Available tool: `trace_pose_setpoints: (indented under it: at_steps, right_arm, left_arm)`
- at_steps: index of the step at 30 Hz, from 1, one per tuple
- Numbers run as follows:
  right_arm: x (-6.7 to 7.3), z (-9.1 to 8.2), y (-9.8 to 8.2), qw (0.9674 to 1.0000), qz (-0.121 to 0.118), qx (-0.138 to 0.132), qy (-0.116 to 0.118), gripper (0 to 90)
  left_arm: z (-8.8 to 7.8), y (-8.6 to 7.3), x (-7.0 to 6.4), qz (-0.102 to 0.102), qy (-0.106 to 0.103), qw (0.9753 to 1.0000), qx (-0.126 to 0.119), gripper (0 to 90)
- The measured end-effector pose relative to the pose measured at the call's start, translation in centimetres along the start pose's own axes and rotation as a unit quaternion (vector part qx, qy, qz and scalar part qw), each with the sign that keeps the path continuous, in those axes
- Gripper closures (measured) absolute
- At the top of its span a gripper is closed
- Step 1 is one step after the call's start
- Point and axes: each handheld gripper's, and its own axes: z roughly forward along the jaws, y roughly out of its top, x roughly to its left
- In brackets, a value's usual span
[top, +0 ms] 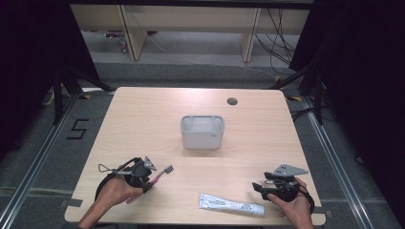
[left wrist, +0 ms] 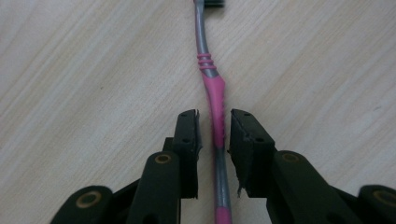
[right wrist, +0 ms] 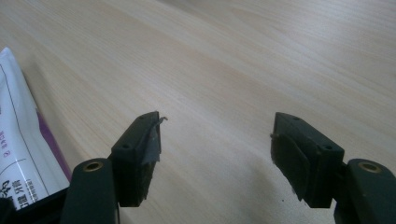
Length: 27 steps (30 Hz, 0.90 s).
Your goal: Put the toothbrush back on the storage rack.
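A pink and grey toothbrush [top: 164, 171] lies flat on the wooden table [top: 143, 119] at the front left, its dark bristle head pointing away from the person. My left gripper [top: 149, 182] straddles the pink handle; in the left gripper view the toothbrush [left wrist: 215, 93] runs between the two pads with a thin gap at each side, so the gripper [left wrist: 215, 116] is open. My right gripper [top: 260, 186] rests at the front right, and in its own view the gripper [right wrist: 215, 126] stands wide open over bare wood. A white toothpaste tube [top: 231, 204] lies to its left, the same tube [right wrist: 18, 140] at that view's left edge.
A grey rectangular bin [top: 202, 138] stands open-topped at the table's middle, beyond both grippers. A small round cable hole [top: 232, 101] sits near the far edge. Dark curtains and floor rails flank the table.
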Motion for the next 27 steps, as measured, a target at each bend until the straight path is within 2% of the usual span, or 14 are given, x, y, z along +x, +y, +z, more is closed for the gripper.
trace_pose_setpoints:
  at_steps: [2,3,4,5,7,9,10,11,14,15,16,20,27]
  right_arm:
    - [-0.1,0.0,0.0,0.9999,-0.011,-0.001,-0.003,34.2]
    - [-0.1,0.0,0.0,1.0000,-0.008,-0.001,0.001,34.2]
    - [-0.1,0.0,0.0,0.9999,-0.011,-0.002,-0.003,34.2]
    - [-0.1,0.0,0.0,0.9999,-0.011,-0.001,-0.003,34.2]
    - [-0.1,0.1,0.0,0.9999,-0.010,0.000,-0.001,34.2]
    - [-0.1,0.0,0.0,0.9999,-0.011,-0.001,-0.002,34.2]
    - [-0.1,0.0,0.0,0.9999,-0.010,-0.001,-0.001,34.2]
    - [-0.1,0.1,0.0,0.9999,-0.010,-0.001,-0.001,34.2]
    - [-0.1,0.1,0.0,0.9999,-0.011,0.000,-0.003,34.2]
    - [0.1,0.1,0.0,1.0000,0.001,0.003,0.001,34.2]
    - [-0.1,0.1,0.0,0.9999,-0.010,0.000,-0.002,34.2]
    - [0.0,0.1,0.1,0.9999,-0.011,-0.001,0.000,34.2]
    - [0.0,0.0,0.0,1.0000,-0.009,-0.001,0.000,34.2]
  left_arm:
    - [0.2,0.0,0.1,-0.001,-0.001,1.0000,0.002,72.7]
    - [0.2,0.0,0.0,-0.006,-0.003,1.0000,0.005,73.2]
    - [0.2,0.1,0.0,-0.009,-0.008,0.9998,0.017,73.6]
    - [0.3,0.1,0.0,-0.011,-0.008,0.9999,0.010,74.2]
    - [0.4,0.2,0.2,-0.003,-0.006,0.9999,0.013,75.7]
    - [0.4,0.4,0.2,-0.001,-0.008,0.9998,0.020,77.2]
    - [0.4,0.5,0.1,-0.007,-0.009,0.9997,0.022,78.0]
    - [0.4,0.6,0.2,0.001,-0.010,0.9995,0.029,79.3]
    - [0.5,1.0,0.2,0.000,-0.011,0.9993,0.037,80.2]
    - [0.5,1.1,0.3,0.000,-0.012,0.9992,0.039,80.4]
    - [0.6,1.2,0.3,-0.001,-0.013,0.9991,0.041,80.6]
    - [0.7,1.7,0.4,0.000,-0.015,0.9980,0.061,81.1]
    - [0.8,2.0,0.5,0.003,-0.016,0.9979,0.063,81.5]
